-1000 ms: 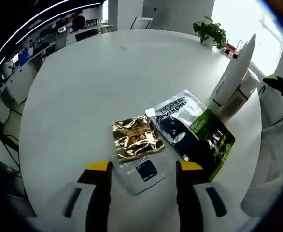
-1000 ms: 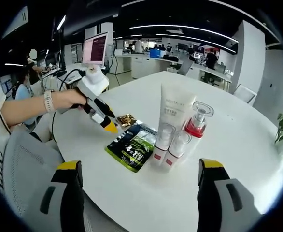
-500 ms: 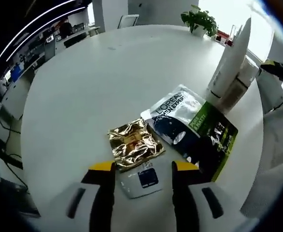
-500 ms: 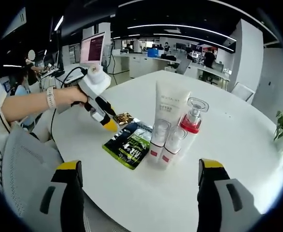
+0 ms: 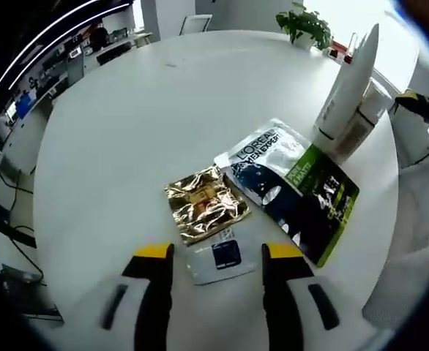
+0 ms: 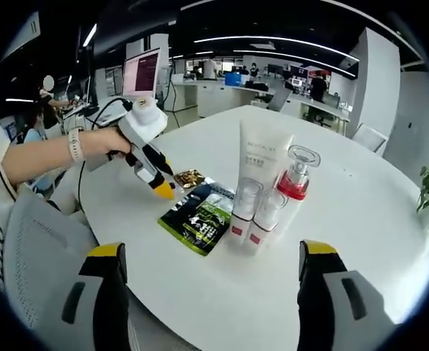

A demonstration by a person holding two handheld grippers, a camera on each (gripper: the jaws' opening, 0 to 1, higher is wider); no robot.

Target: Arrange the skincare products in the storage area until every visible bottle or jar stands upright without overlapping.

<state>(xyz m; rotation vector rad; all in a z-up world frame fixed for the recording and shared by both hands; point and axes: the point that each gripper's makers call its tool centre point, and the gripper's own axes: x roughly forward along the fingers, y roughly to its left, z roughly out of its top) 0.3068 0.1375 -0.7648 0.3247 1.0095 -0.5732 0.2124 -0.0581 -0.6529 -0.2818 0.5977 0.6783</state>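
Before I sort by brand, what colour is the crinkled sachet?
Shiny gold sachet, clearest in the left gripper view.

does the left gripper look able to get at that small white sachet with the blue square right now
Probably yes. The left gripper hovers open directly over the white sachet, which lies flat on the table between the jaws. The one catch: the gold sachet overlaps its far edge, and a flat packet may be hard to pinch.

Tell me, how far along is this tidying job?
Done: the white tube, two small bottles and pump bottle stand upright together. In hand: the open left claw hangs over the small white packet beside the gold packet. Left: the packets, including the dark pouch, lie flat and overlapping.
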